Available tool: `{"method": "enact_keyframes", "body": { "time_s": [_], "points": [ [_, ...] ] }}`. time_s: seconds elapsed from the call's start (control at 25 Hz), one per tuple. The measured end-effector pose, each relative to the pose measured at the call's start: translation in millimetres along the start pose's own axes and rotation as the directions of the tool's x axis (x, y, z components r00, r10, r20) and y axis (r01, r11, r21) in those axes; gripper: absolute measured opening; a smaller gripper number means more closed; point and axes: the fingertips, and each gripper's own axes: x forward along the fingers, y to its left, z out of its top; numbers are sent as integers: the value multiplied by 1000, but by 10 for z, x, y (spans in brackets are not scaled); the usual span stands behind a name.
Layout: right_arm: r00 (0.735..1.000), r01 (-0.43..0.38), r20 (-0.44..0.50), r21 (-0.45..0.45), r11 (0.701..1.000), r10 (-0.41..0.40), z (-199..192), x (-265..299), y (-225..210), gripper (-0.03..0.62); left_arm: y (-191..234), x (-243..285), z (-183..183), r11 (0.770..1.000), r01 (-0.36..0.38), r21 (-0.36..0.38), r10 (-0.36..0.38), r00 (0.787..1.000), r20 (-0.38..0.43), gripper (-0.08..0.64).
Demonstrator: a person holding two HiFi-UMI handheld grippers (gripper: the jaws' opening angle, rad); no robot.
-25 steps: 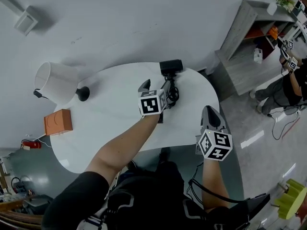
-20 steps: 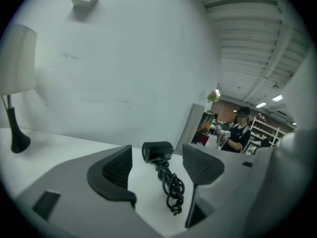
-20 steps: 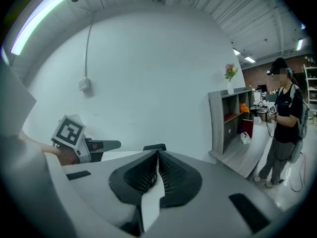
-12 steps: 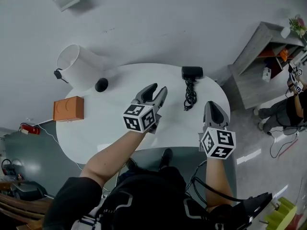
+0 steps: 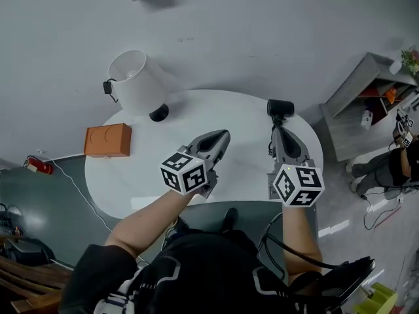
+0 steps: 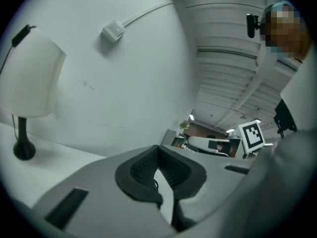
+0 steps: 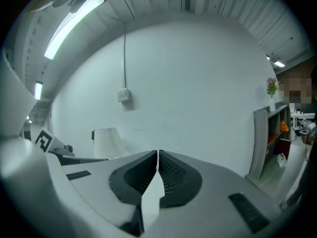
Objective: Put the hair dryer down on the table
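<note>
The black hair dryer (image 5: 280, 107) lies on the round white table (image 5: 150, 169) near its far right edge, and part of its cord is hidden behind my right gripper. My left gripper (image 5: 221, 137) hovers over the middle of the table, well left of the dryer, shut with nothing between its pads (image 6: 158, 152). My right gripper (image 5: 280, 133) is just in front of the dryer and is also shut and empty, its fingertips (image 7: 157, 155) touching. Neither gripper touches the dryer.
A white lamp (image 5: 137, 80) with a black base (image 5: 158, 114) stands at the table's far left, with an orange box (image 5: 108, 140) at the left edge. A grey shelf unit (image 5: 366, 103) and a person (image 5: 402, 156) are off to the right.
My left gripper has drawn back from the hair dryer toward the table's middle and its jaws have gone from open to shut. The dryer stays on the table. The right gripper has barely moved.
</note>
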Motion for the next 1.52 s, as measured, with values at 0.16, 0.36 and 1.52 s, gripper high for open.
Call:
{"method": "enact_keyframes", "body": {
  "time_s": [0.16, 0.36, 1.52],
  "points": [
    [999, -31, 4, -40, 999, 31, 126, 88, 374, 26, -12, -390, 271, 995, -1, 98, -5, 998, 67, 6],
    [997, -80, 12, -80, 994, 81, 192, 120, 825, 26, 42, -930, 605, 981, -115, 154, 94, 986, 138, 6],
    [951, -303, 2, -175, 937, 308, 290, 404, 2865, 26, 887, -3399, 1260, 721, -641, 264, 563, 764, 315, 6]
  ]
}}
